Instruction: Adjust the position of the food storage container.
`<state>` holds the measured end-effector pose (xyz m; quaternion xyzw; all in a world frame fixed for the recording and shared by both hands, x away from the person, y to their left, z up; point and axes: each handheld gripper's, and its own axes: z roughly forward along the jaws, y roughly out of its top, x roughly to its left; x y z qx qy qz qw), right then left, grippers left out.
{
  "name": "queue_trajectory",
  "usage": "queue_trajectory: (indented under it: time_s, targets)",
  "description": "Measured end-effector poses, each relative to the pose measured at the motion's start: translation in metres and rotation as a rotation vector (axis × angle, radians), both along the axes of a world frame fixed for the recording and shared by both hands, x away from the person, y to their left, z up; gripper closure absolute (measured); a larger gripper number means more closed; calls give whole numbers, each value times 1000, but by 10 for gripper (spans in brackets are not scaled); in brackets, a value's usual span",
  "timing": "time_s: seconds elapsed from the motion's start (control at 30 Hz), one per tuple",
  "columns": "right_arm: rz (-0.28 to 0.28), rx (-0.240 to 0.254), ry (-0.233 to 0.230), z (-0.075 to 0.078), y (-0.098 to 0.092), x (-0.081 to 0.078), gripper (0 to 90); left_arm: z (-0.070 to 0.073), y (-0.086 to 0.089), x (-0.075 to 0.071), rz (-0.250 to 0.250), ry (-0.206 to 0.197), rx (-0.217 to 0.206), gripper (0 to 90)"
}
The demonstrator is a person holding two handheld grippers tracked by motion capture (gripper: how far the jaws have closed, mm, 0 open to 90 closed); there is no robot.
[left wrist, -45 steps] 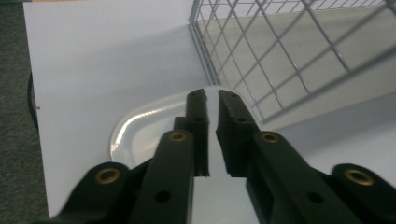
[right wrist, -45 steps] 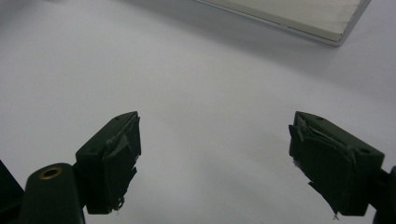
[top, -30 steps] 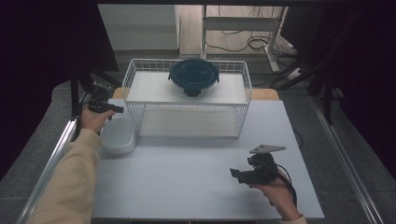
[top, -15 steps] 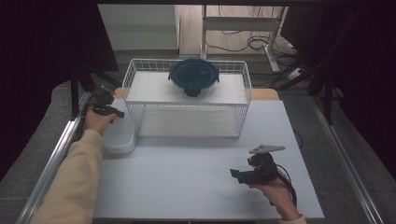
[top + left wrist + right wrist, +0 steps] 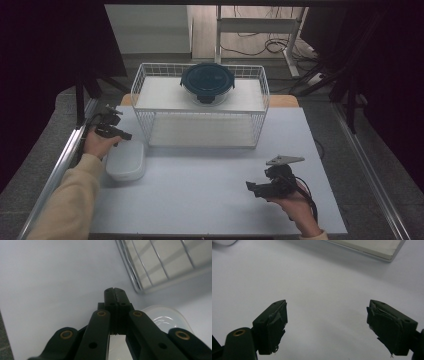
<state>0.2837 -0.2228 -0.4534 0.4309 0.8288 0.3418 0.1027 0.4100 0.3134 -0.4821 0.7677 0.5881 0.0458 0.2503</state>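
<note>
My left gripper (image 5: 121, 134) is at the table's left side, just above and behind a white lidded container (image 5: 125, 160). Its jaws are shut with nothing between them, and in the left gripper view the left gripper (image 5: 114, 294) points at bare table beside the container (image 5: 165, 317). My right gripper (image 5: 253, 187) rests low at the front right of the table, open and empty, and the right gripper (image 5: 327, 322) has only white tabletop between its pads. A round dark blue lidded bowl (image 5: 207, 82) sits on top of the white wire rack (image 5: 200, 110).
The wire rack's corner (image 5: 140, 282) is close to the left gripper on its right. A metal rail (image 5: 60, 165) runs along the table's left edge. Cables and a stand lie on the floor beyond the table (image 5: 220, 170).
My left hand has shifted back and a little outward from over the white container toward the table's left edge. The right hand has stayed put.
</note>
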Motion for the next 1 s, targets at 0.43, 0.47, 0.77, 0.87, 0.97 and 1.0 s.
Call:
queue_trajectory:
  time_s: [0.43, 0.47, 0.77, 0.87, 0.97, 1.0]
  targets:
    - [21, -8, -3, 0, 8, -3, 168, -4, -10, -39, -34, 1, -26, 900]
    - [20, -9, -1, 0, 8, -3, 168, -4, -9, -40, -36, -3, -24, 900]
    - [13, -5, -11, 2, 6, -4, 169, 35, 17, -73, 15, -134, -68, 900]
    - [12, -8, -9, 2, 7, -4, 169, 37, 28, -88, 36, -149, -56, 900]
    - [17, -9, -8, 2, 9, -4, 170, 27, 38, -100, 57, -132, -46, 900]
    - [21, -13, -12, 2, 9, -4, 169, 24, 40, -102, 62, -126, -45, 900]
